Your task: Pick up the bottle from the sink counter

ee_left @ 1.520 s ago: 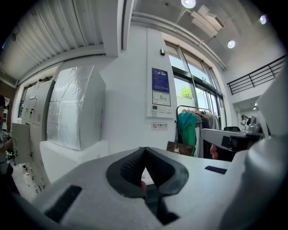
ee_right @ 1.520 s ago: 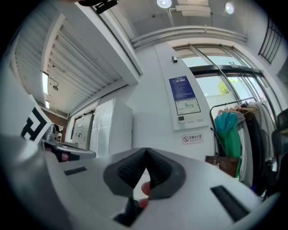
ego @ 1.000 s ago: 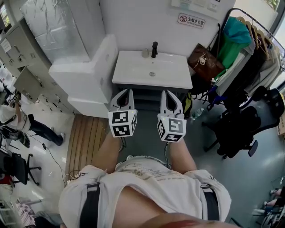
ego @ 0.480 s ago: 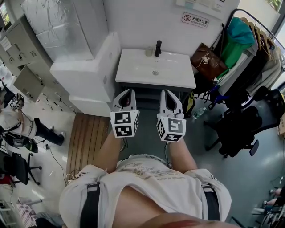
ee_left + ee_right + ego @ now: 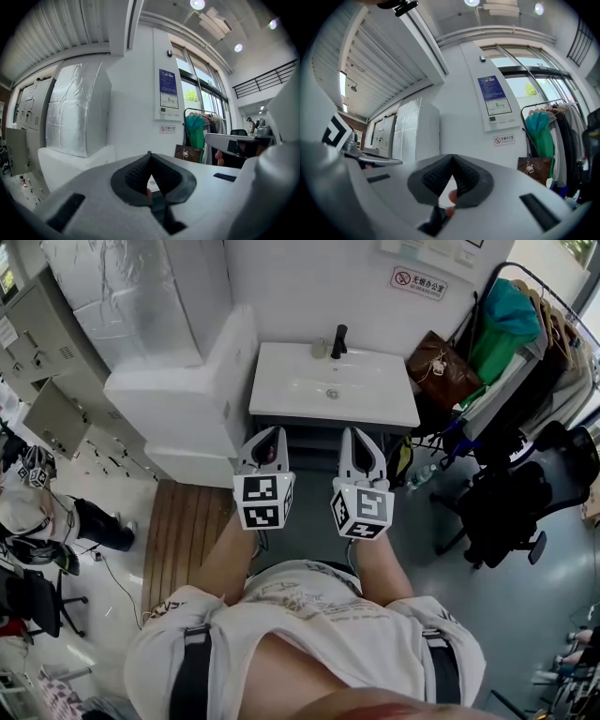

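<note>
silver foil-wrapped unit (image 5: 141,296) far left, white cabinet (image 5: 187,399) beside it. left gripper (image 5: 271,434): jaws fully together, nothing in them. beyond it is the white sink counter (image 5: 274,395). bottle (image 5: 320,349) stands at the back edge, just left of the black tap (image 5: 338,340), well apart from both grippers. right gripper (image 5: 350,433): jaws closed too, empty. brown bag (image 5: 439,367) right of the counter. likely risks: jaws left closed on arrival would shove the bottle into the basin; tight gap to tap and wall, so a jaw could clip the tap and skew the grip.
</note>
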Tool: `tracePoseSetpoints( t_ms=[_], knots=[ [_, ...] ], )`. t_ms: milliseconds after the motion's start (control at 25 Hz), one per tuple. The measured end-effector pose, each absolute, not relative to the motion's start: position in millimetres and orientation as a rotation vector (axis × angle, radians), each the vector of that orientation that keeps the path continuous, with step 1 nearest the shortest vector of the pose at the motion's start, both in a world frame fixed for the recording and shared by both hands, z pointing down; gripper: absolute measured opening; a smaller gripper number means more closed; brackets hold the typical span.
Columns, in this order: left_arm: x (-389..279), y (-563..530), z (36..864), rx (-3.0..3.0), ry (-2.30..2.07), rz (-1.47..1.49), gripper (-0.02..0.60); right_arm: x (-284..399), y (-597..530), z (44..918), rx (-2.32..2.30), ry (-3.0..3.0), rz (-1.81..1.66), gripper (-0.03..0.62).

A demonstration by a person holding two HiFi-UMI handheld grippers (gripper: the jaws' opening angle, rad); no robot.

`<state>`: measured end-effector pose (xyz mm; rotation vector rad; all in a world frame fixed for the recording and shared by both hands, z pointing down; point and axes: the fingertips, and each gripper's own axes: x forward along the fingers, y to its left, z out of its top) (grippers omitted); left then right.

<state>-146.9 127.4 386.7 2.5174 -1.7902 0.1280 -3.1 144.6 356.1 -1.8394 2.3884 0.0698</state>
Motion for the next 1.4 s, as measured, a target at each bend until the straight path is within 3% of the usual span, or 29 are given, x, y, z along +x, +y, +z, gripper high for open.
tracePoseSetpoints(
  t_ms=[560,1400],
  knots=[
    [-141,93,402,2.534,-1.769,0.145,0.015,-3,110,370,-1.872,2.399,0.113,0.023],
    [-113,-40,401,2.554,-1.796,0.128,0.015,18,-30,374,-1.831,2.42,0.13,0.023]
  ],
)
